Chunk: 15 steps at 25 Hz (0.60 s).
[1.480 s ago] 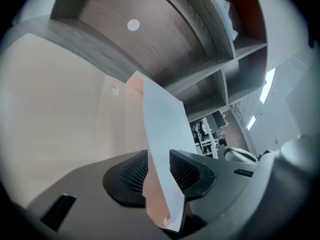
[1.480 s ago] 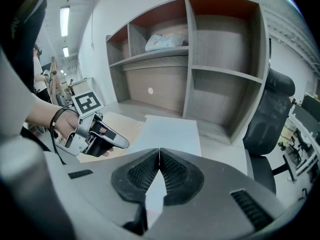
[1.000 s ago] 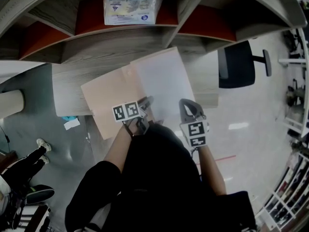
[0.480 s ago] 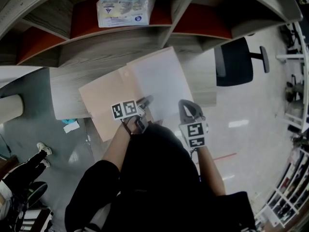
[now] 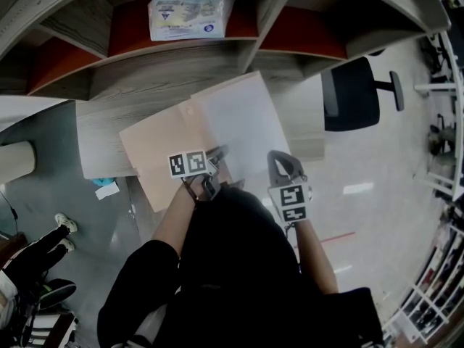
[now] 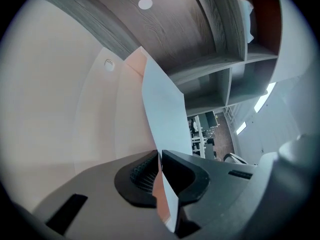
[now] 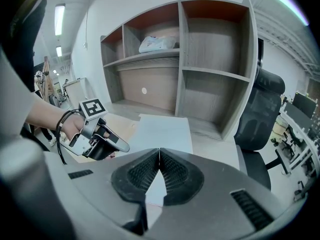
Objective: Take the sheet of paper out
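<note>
A beige folder [image 5: 159, 147] with a snap button lies on the grey desk [image 5: 101, 136]. A white sheet of paper [image 5: 243, 118] sticks out of it toward the shelves. My left gripper [image 5: 219, 153] sits at the folder's near edge. Its jaws have just been closing, and in the left gripper view [image 6: 160, 156] they pinch the pink folder layer, with the sheet's [image 6: 162, 109] edge beside it. My right gripper [image 5: 279, 158] is shut [image 7: 159, 154] on the near corner of the sheet [image 7: 162, 131]. The right gripper view also shows the left gripper [image 7: 122, 146] beside the folder [image 7: 122, 121].
A wooden shelf unit [image 5: 181, 56] rises behind the desk, with a plastic-wrapped package [image 5: 192, 9] in one compartment. A black office chair [image 5: 351, 96] stands to the right of the desk. Someone's legs and shoes [image 5: 36, 249] show on the floor at the left.
Both grippers stay in the same spots in the head view. The folder and sheet have not shifted.
</note>
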Each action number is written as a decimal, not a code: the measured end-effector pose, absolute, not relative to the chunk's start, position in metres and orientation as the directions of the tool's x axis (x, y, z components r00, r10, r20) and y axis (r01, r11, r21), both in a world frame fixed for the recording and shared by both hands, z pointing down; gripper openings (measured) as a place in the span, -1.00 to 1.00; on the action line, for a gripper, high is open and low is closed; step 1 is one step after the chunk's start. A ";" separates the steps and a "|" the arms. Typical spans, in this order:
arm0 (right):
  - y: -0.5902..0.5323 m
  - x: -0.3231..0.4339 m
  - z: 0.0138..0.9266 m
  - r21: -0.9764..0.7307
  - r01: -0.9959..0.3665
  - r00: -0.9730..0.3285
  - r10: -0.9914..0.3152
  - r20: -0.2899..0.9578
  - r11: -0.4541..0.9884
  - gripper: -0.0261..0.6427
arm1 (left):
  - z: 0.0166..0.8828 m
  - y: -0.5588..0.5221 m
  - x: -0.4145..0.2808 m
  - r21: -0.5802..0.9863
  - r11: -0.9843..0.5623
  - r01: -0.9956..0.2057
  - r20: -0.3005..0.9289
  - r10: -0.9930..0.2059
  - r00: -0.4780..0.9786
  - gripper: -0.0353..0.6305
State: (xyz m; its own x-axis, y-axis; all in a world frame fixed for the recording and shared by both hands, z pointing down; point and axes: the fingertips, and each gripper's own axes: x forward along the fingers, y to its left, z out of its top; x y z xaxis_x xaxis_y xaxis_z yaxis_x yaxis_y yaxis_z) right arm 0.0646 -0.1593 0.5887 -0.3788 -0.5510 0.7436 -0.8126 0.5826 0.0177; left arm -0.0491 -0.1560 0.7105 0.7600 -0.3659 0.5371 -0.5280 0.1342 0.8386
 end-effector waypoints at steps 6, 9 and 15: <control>-0.157 0.065 0.589 0.018 -0.815 -0.379 -0.556 0.740 0.579 -0.87 | 0.708 -0.153 -0.048 0.832 0.115 -0.543 0.545 -0.351 0.761 -0.75; -0.154 0.067 0.592 0.011 -0.820 -0.378 -0.556 0.741 0.572 -0.87 | 0.704 -0.149 -0.045 0.832 0.087 -0.548 0.543 -0.332 0.771 -0.76; -0.146 0.080 0.594 -0.019 -0.849 -0.370 -0.568 0.736 0.528 -0.87 | 0.698 -0.143 -0.044 0.823 0.034 -0.567 0.549 -0.302 0.779 -0.76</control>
State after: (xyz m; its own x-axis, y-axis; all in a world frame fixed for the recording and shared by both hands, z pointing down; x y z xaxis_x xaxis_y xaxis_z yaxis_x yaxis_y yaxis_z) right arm 0.0795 -0.1463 0.5939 -0.3696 -0.5677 0.7356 -0.8488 0.5284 -0.0187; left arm -0.0445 -0.1429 0.6978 0.7793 -0.3015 0.5494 -0.5670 0.0339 0.8230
